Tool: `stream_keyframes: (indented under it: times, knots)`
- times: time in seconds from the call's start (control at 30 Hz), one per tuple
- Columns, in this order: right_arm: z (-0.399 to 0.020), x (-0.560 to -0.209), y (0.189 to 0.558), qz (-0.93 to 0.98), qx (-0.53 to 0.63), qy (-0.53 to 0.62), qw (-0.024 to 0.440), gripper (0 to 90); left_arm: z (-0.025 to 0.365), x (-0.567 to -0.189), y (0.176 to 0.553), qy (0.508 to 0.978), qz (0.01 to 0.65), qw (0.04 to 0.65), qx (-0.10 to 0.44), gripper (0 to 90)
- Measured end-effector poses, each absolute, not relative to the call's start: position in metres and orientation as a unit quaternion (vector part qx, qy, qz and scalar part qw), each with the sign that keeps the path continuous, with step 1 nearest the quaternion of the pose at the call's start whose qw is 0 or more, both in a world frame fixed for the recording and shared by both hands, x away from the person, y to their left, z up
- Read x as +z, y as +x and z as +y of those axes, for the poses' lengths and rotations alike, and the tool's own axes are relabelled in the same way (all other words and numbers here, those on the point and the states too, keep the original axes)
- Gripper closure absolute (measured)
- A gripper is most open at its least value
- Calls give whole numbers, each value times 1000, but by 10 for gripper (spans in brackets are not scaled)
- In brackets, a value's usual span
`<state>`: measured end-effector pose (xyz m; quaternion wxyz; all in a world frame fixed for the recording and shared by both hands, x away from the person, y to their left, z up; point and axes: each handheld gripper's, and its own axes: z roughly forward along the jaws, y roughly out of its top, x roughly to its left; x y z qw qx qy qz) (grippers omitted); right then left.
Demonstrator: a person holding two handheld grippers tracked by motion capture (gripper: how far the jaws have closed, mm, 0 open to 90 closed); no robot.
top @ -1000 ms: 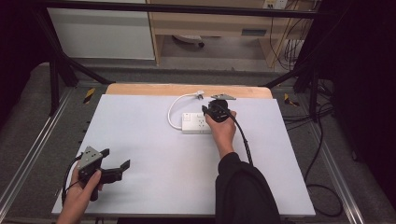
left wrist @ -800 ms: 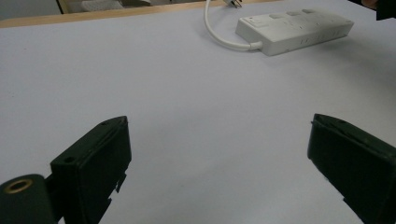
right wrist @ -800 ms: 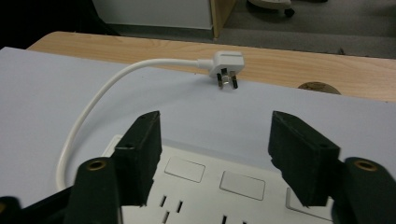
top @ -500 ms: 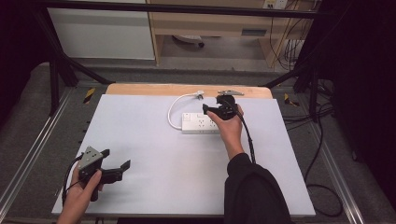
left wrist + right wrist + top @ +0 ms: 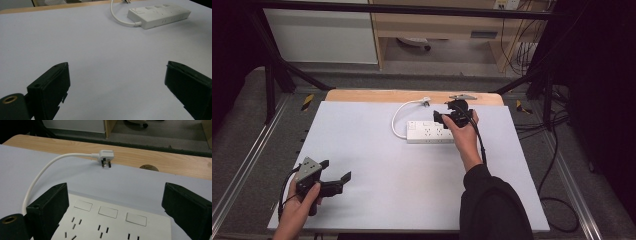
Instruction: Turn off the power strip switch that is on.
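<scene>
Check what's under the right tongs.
Under the open right tongs: the white power strip, three switches and socket slots showing, nothing gripped. The strip's near edge is cut off below the frame.

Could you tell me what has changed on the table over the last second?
The right gripper has lifted off the power strip and its jaws have just been opening; nothing is between them now. The strip, its plug and the left gripper, open near the front edge, stayed put.
</scene>
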<state>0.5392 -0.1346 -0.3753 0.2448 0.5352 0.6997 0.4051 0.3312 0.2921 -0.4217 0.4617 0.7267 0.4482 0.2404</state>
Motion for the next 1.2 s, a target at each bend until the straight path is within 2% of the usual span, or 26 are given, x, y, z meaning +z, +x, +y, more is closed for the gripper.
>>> stream_keyframes:
  times: [0.4,1.2]
  knots:
    - [-154,-357,526,708,415,516,245,50,292,-422,331,726,449,462,241,60]
    - [-182,-349,499,704,443,496,250,62,293,-421,330,723,450,464,243,65]
